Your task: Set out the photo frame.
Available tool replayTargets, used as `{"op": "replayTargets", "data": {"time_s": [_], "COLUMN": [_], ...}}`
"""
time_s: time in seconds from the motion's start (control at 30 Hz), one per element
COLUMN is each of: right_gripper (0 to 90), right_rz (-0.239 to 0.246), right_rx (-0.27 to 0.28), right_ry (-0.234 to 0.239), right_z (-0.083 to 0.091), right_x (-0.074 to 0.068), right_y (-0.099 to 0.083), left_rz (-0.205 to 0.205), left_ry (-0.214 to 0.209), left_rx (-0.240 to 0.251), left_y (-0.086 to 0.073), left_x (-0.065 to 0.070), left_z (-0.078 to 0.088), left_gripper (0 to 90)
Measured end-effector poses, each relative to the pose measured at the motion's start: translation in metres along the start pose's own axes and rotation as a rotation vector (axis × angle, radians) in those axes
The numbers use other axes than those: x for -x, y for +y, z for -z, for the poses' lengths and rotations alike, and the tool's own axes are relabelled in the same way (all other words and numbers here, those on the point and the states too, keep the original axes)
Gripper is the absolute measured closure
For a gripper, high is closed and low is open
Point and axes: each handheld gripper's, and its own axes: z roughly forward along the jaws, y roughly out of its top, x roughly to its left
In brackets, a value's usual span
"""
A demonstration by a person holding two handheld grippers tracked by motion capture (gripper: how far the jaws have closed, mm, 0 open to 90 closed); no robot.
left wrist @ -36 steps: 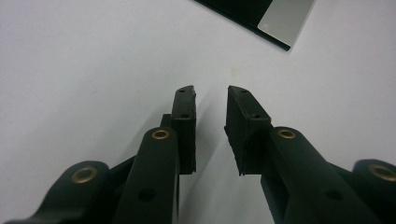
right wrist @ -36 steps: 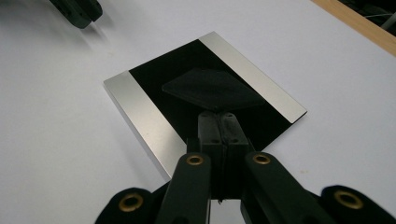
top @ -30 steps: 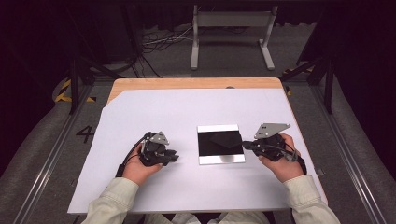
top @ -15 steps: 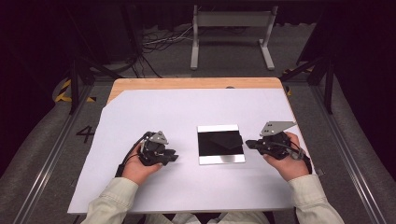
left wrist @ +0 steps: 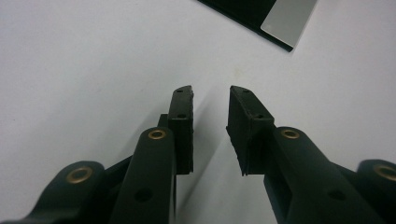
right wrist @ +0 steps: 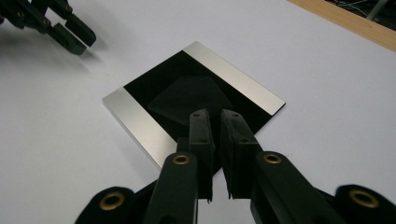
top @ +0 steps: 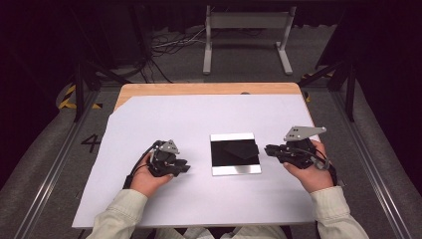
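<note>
A square black plate [top: 217, 155] with silver strips along two edges lies mid-table on the white sheet. A flat dark piece [top: 241, 148] rests on it, toward its right side. My right gripper [top: 268, 149] lies just right of the plate. Its jaws have just been opening to a narrow gap, with nothing between them. In the right gripper view, that gripper [right wrist: 215, 114] hangs over the plate's [right wrist: 140, 126] near corner, just short of the dark piece [right wrist: 189, 98]. My left gripper [top: 185, 168] rests left of the plate, open and empty [left wrist: 211, 93], having widened slightly.
The white sheet [top: 189, 119] covers most of a wooden table [top: 199, 88], whose far edge shows bare. The plate's corner [left wrist: 285, 18] lies ahead of the left jaws. Beyond the table stand a metal frame [top: 246, 30] and floor cables.
My right gripper has drawn back a little to the right, away from the plate's edge, and its jaws have parted slightly. The left hand has stayed put.
</note>
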Motion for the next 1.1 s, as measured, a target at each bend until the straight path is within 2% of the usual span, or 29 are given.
{"op": "replayTargets", "data": {"time_s": [0.13, 0.2, 0.3, 0.6, 0.67, 0.77, 0.9, 1.1], "right_gripper": [78.9, 76.7, 75.5, 73.4, 73.2, 72.9, 73.4, 74.2], "right_rz": [-0.066, -0.118, -0.158, -0.235, -0.272, -0.282, -0.297, -0.361], "right_rx": [0.009, 0.005, -0.01, -0.007, -0.017, -0.027, -0.058, -0.119], "right_ry": [0.003, 0.014, 0.016, 0.02, 0.017, 0.018, 0.012, 0.014], "right_z": [0.001, 0.0, -0.002, -0.001, 0.0, -0.001, -0.004, -0.005], "right_x": [0.002, 0.004, 0.006, 0.011, 0.015, 0.017, 0.023, 0.031], "right_y": [0.001, 0.001, 0.001, 0.003, 0.003, 0.004, 0.006, 0.011], "left_rz": [0.002, 0.002, 0.003, 0.005, 0.006, 0.009, 0.014, 0.018], "left_ry": [0.003, 0.004, 0.004, 0.002, 0.005, 0.009, 0.015, 0.018], "left_rx": [-0.003, -0.003, -0.005, -0.007, -0.006, -0.005, -0.012, -0.013], "left_y": [0.0, 0.0, 0.0, -0.001, -0.001, -0.002, -0.004, -0.004], "left_x": [0.0, 0.0, 0.0, 0.0, -0.001, -0.001, -0.001, -0.002], "left_z": [-0.001, -0.001, -0.001, -0.001, 0.0, 0.0, 0.0, 0.001], "left_gripper": [71.7, 71.6, 71.5, 70.7, 70.6, 70.6, 70.3, 70.1]}}
